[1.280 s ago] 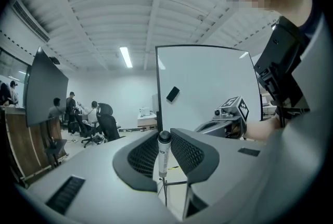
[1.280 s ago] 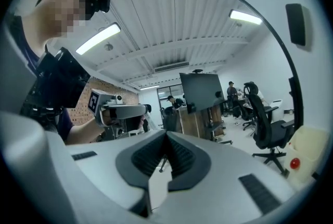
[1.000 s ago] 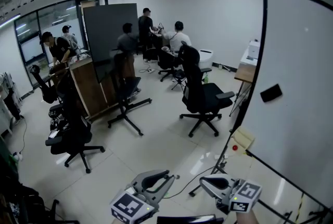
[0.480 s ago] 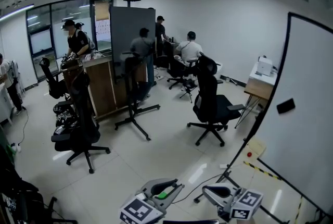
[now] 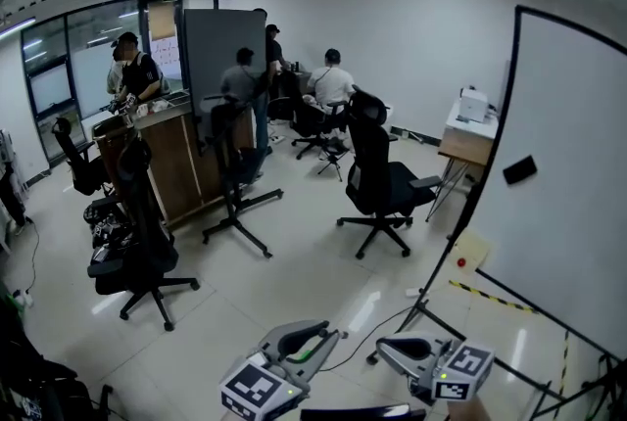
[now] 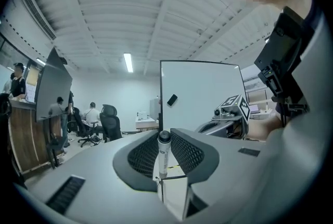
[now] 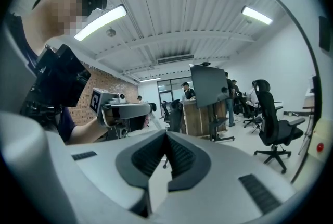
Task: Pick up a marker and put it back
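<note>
- Pinching a marker upright between its dark ribbed pads, the left gripper is pointing toward the whiteboard. The marker's capped end is rising just above the pads.
- The right gripper is holding its jaws pressed together at the tips, with nothing between them. In the head view it is hovering just beside the left gripper, on the side nearer the whiteboard's foot.
- Both grippers are hanging low in the head view, below and left of the whiteboard's lower corner.
- A pale yellow sheet with a red dot is hanging at the whiteboard's lower left edge.
- A black eraser is sitting on the whiteboard's face, near its left edge.
- A black office chair is standing on the pale floor to the left of the whiteboard, well apart from both grippers.
- A small table carrying a white machine is standing just behind the whiteboard's left edge.
- Farther left of the whiteboard, a dark partition panel is rising beside a wooden counter.
- Several people are sitting and standing around them by the far wall.
</note>
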The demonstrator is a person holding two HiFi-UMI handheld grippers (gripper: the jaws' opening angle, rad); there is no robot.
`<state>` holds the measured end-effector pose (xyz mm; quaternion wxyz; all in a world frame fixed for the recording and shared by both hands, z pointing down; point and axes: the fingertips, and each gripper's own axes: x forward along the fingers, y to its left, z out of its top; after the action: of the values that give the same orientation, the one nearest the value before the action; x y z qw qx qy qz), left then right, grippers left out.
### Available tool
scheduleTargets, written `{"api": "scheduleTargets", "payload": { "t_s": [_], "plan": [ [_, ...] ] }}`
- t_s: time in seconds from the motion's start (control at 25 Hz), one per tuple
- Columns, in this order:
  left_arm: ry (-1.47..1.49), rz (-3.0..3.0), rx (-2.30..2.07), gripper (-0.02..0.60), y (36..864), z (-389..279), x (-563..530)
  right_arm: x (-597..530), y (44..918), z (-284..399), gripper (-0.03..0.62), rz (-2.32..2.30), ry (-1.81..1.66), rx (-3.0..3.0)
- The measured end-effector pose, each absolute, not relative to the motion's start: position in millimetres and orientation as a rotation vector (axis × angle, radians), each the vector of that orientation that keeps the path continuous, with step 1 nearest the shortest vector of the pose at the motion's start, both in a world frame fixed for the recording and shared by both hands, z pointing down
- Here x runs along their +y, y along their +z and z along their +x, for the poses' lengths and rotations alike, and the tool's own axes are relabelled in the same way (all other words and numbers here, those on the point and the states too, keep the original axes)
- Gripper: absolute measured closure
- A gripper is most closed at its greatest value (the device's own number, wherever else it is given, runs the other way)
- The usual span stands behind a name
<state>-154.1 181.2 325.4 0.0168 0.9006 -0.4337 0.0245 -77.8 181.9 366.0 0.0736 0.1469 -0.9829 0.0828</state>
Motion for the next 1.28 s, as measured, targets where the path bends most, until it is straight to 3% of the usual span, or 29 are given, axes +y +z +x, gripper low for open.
{"api": "scheduleTargets", "payload": {
  "t_s": [0.64,1.28],
  "plan": [
    [0.087,2.856,-1.213,0.512,325,-120,203,211,367,-45,0.580,0.558,0.282,-2.940],
    [0.183,2.929,-1.128,0.512,321,1,213,222,360,89,0.580,0.742,0.267,-2.975]
  ]
}}
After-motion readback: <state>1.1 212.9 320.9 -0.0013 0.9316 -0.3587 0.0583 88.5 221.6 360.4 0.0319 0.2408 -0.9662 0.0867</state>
